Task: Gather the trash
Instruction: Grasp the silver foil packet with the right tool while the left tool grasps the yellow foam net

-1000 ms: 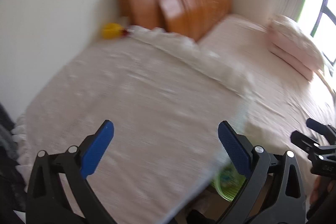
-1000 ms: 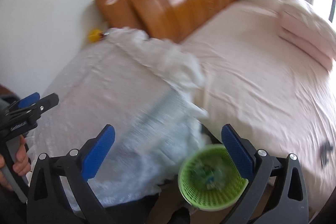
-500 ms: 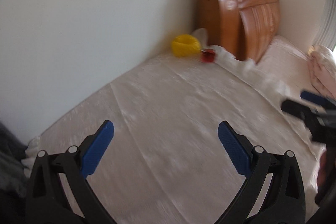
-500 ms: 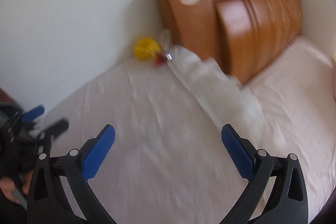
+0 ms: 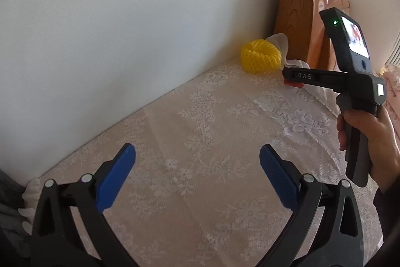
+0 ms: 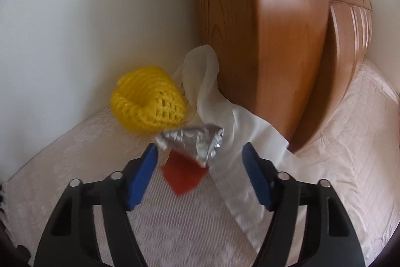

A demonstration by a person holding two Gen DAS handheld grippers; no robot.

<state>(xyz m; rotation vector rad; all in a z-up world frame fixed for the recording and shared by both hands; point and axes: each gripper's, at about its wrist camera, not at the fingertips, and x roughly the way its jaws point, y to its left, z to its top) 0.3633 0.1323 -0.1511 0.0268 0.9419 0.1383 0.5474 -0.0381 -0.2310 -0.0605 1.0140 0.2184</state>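
Observation:
A crumpled wrapper (image 6: 185, 172), red outside and silver foil inside, lies on the lace bedspread (image 6: 175, 229) in the corner by the headboard. Beside it against the wall rests a yellow foam fruit net (image 6: 147, 104). My right gripper (image 6: 200, 152) straddles the wrapper and its jaws are closing. The left pad is close to the foil's corner, and the right pad is still apart from it. In the left wrist view the right gripper (image 5: 287, 75) hangs over the wrapper (image 5: 293, 84), near the net (image 5: 260, 59). My left gripper (image 5: 197, 167) hovers open over bare bedspread, holding nothing.
A white wall (image 5: 125, 29) runs along the bed's far side. The wooden headboard (image 6: 262, 41) stands right behind the trash. A thin white cloth (image 6: 207, 96) drapes from the headboard down past the wrapper. A person's hand (image 5: 367, 142) holds the right gripper's handle.
Both views swung from the bed's edge and a green basket to the corner by the wall. The right gripper closed in on the wrapper and its jaws narrowed. The left gripper stayed open.

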